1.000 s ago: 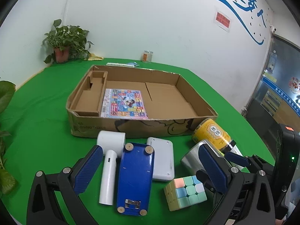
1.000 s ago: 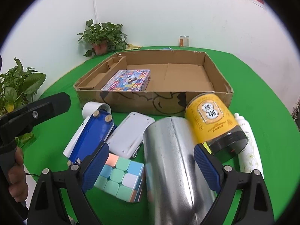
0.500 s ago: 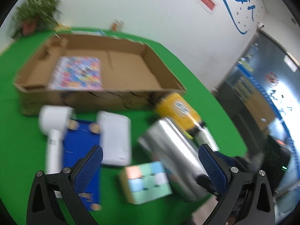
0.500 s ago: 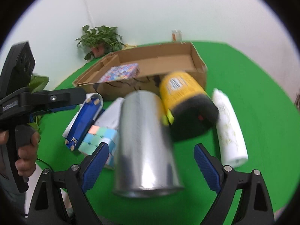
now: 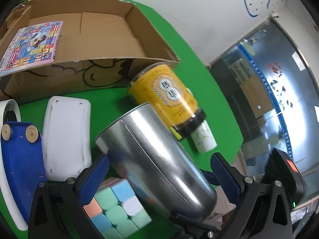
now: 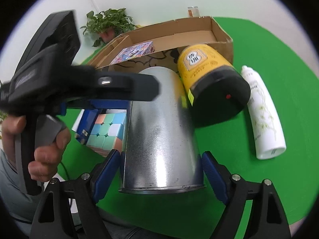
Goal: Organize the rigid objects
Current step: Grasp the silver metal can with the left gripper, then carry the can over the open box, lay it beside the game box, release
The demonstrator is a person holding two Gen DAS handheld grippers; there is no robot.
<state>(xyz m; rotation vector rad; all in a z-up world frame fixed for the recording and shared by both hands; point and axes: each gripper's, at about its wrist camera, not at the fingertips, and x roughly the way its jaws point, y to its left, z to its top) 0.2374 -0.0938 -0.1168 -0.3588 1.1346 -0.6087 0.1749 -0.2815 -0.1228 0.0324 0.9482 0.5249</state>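
A silver metal cup lies on its side on the green table; it also shows in the right wrist view. My left gripper is open with its fingers on either side of the cup. My right gripper is open around the cup's wide rim end, pads close to its sides. A yellow can with a black lid leans against the cup. A pastel puzzle cube sits beside the cup.
An open cardboard box holds a colourful flat box. A white bottle lies at the right. A white device, a blue object and a white fan lie left. Potted plant stands behind.
Both grippers have moved in on the metal cup, which now lies between both pairs of fingers. The left gripper swung right and closer. The cup and yellow can have shifted.
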